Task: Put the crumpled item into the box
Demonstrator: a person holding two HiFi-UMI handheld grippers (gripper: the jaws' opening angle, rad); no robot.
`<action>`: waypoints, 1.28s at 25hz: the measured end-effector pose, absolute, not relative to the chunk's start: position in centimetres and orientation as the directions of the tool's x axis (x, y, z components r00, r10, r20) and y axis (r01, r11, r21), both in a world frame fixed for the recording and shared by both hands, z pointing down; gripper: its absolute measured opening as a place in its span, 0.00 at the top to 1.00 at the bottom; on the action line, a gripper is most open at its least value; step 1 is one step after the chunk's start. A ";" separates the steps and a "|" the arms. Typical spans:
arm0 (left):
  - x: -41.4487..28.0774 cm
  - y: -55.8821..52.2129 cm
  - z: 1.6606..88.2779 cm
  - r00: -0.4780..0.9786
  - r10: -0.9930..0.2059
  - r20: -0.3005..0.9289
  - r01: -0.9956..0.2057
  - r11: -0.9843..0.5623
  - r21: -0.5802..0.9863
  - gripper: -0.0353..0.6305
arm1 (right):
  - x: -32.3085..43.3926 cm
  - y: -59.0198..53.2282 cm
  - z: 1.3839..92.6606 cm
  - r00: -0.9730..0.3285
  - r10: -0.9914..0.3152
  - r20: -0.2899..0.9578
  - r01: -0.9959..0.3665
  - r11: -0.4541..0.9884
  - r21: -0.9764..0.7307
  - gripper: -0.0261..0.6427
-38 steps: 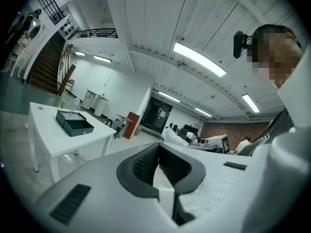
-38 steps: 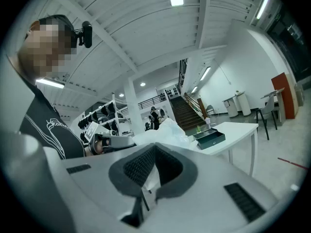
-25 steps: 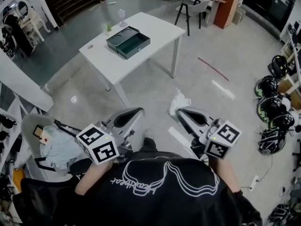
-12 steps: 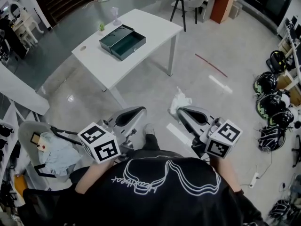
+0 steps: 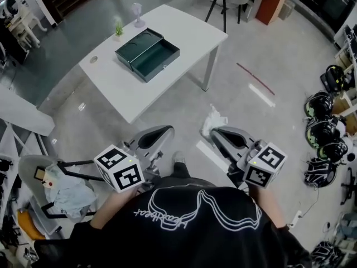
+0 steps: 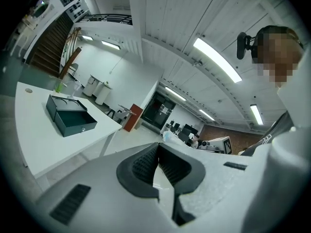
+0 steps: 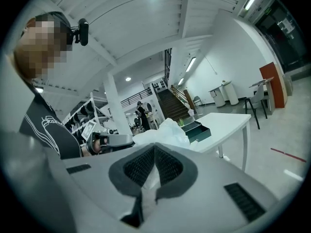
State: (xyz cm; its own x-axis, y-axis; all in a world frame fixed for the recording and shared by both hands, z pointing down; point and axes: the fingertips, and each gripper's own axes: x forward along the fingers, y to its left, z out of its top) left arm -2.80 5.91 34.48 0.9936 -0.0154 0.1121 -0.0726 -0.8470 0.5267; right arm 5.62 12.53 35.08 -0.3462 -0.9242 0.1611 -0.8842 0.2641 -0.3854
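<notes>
Paper, a crumpled white wad (image 5: pixel 214 119), pokes out just past the tips of the right gripper (image 5: pixel 210 130), whose jaws are squeezed together on its lower edge. The left gripper (image 5: pixel 165 132) hangs beside it, jaws together too, with nothing between them. The green box (image 5: pixel 148 54) lies open on the white worktop (image 5: pixel 189 35), lid thrown back, well ahead of both grippers and off to the left of the right one, with bare floor in between.

From where I stand, the job right now looks like carrying. I'd keep that squeeze firm, since only a pinch of the paper is caught. I'd bring the right gripper over the open tray rather than the lid. It should go down until the wad sits inside the walls before the jaws part, because paper this light could cling to a pad or drift out. The left gripper could steady the box if it slides.
</notes>
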 end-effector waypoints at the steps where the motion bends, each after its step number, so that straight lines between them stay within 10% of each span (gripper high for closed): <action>1: -2.3 4.6 34.7 0.993 -0.019 0.117 -0.079 -0.842 0.534 0.94 | 6.1 11.2 35.3 -0.351 -0.921 0.169 -0.882 0.265 -0.390 0.95; 32: 2.9 -18.1 37.0 0.953 -0.231 0.196 -0.300 -0.803 0.515 0.94 | 13.0 -13.9 37.6 -0.471 -0.840 0.269 -0.862 0.372 -0.344 0.95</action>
State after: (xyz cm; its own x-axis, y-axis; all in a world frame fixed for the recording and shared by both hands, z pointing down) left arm 2.88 -18.08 36.97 0.9530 -0.2305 0.1964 -0.3003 -0.8027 0.5153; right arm 12.99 -13.89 37.63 -0.4708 -0.8402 0.2693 -0.8618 0.3725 -0.3444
